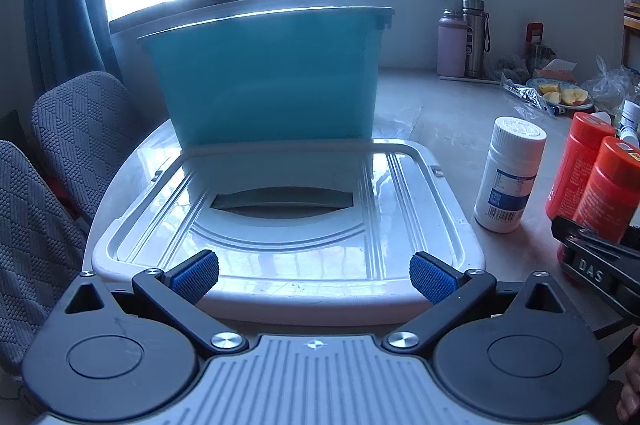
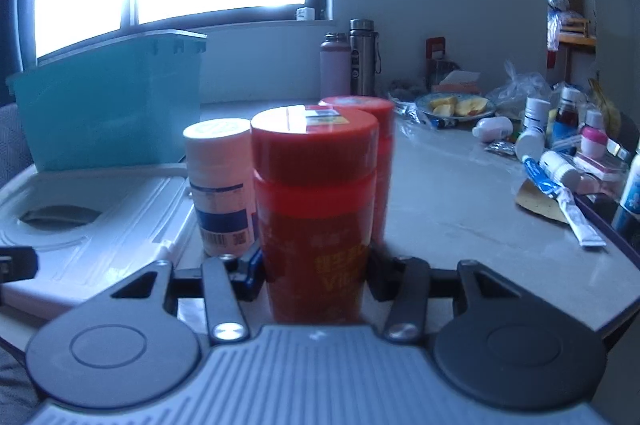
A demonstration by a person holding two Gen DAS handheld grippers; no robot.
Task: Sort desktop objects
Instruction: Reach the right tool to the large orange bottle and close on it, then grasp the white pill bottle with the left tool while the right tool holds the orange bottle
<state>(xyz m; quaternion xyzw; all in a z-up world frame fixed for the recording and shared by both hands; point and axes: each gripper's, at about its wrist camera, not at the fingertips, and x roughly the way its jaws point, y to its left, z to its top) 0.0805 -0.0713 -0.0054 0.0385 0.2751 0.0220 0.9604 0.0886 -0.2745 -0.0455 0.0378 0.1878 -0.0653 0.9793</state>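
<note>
My right gripper (image 2: 316, 265) is shut on a red bottle (image 2: 316, 193) with a red cap; its pads press on the bottle's lower sides. Just behind it stands a second red bottle (image 2: 372, 109), and to its left a white pill bottle (image 2: 220, 177) with a blue label. In the left wrist view the same white bottle (image 1: 510, 173) and the two red bottles (image 1: 612, 185) stand at the right, with the right gripper (image 1: 592, 257) below them. My left gripper (image 1: 314, 273) is open and holds nothing, over the near edge of a white lid (image 1: 420, 185). A teal bin (image 1: 264, 77) stands behind the lid.
Two flasks (image 2: 352, 61) stand by the wall. A plate of apple slices (image 2: 456, 107) and a heap of small bottles, tubes and packets (image 2: 560, 153) lie at the table's right. Grey chairs (image 1: 80, 129) stand off the table's left edge.
</note>
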